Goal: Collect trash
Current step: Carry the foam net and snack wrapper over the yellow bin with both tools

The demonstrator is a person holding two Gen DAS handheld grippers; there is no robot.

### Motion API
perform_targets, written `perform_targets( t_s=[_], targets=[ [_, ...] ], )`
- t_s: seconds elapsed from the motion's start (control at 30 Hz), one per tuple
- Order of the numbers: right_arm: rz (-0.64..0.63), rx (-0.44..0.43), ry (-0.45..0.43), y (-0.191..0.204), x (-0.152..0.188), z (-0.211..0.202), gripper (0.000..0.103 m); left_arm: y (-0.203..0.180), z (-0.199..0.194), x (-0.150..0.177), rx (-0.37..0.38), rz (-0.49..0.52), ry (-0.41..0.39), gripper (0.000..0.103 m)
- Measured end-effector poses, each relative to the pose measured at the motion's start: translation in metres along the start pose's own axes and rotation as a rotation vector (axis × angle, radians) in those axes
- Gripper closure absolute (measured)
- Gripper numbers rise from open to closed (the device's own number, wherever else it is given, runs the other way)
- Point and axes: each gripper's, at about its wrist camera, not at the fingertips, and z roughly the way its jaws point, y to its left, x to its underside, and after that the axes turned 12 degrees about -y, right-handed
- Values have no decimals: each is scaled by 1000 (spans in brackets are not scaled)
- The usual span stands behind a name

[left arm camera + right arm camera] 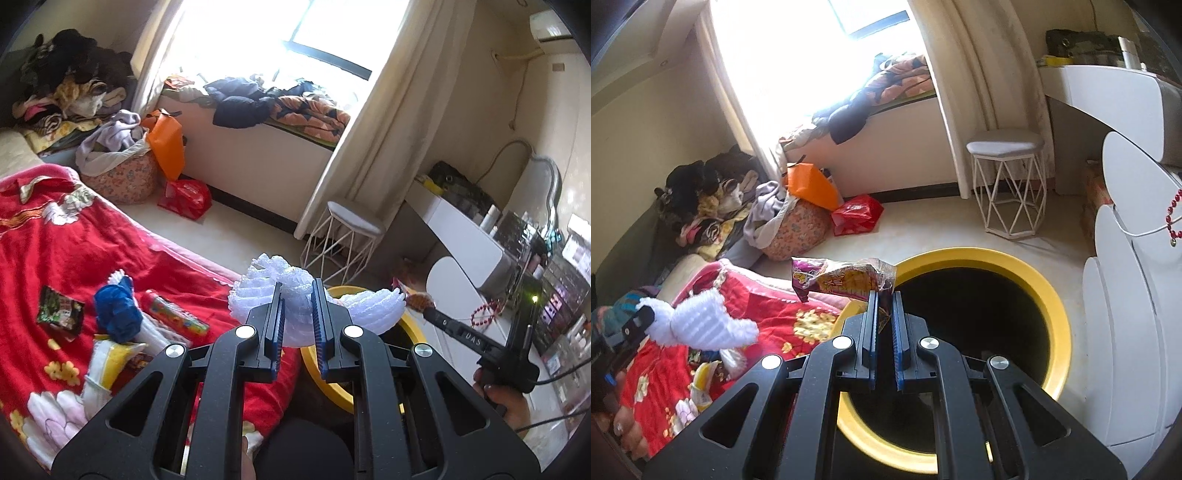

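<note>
My left gripper is shut on a white foam net sleeve and holds it at the edge of the red bed, beside the yellow-rimmed bin. It also shows in the right wrist view. My right gripper is shut on a purple-orange snack wrapper, held over the near rim of the bin, whose inside is dark. More trash lies on the red blanket: a dark snack packet, a blue crumpled wrapper, a colourful tube wrapper, a yellow-white wrapper.
A white wire stool stands by the curtain. A white dresser is to the right of the bin. A floral bag, an orange bag and a red bag sit on the floor near the window bench. Clothes are piled at the far left.
</note>
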Motion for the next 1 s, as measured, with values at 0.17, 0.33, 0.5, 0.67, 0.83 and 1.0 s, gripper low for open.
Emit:
perform_targets(
  t_s=[0.17,0.33,0.5,0.67,0.83,1.0],
  targets=[
    [14,35,-9,-13,0,0,96,-12,8,9,11,30,24,93],
    [35,61,-15,-25,1,-2,96,-24,16,16,19,59,44,93],
    [51,82,-16,-35,2,-1,96,-33,24,24,32,84,67,93],
    [62,101,-9,-41,4,2,96,-43,34,31,46,106,92,93],
    [69,122,1,-46,8,6,96,-52,44,40,62,128,114,93],
    [76,146,20,-57,13,13,96,-62,58,53,77,144,147,93]
  ],
)
